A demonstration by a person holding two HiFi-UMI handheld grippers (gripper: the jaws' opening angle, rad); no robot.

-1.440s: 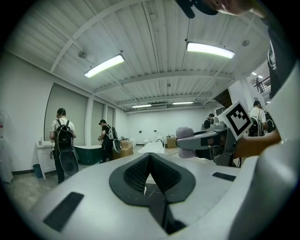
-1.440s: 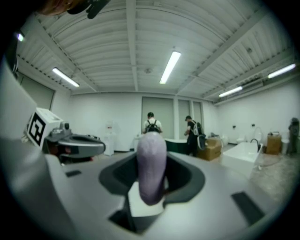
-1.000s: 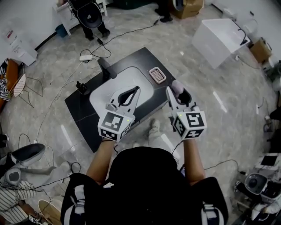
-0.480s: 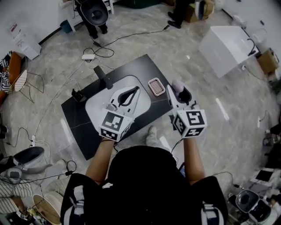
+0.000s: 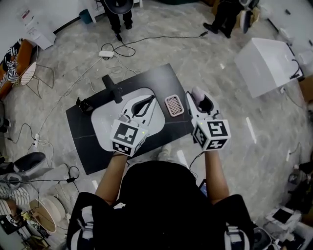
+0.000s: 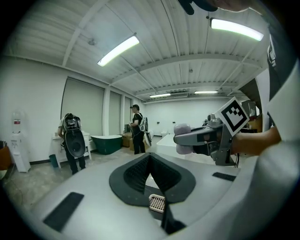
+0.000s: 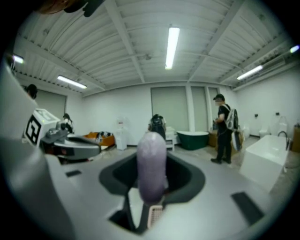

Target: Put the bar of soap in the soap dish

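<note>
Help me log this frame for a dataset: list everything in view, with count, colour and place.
bar of soap: one, lilac, between the right gripper's jaws.
soap dish: one, pinkish, grid top, on the counter right of the basin, empty.
counter: one, black, before the person.
basin: one, white, set in the counter.
faucet: one, black, at the basin's far left.
white tub: one, floor, far right.
bystanders: two, dark clothes, far side.
cables: several, floor, left.
left gripper: grey, shut, empty, over the basin.
right gripper: grey, shut on the soap.
</note>
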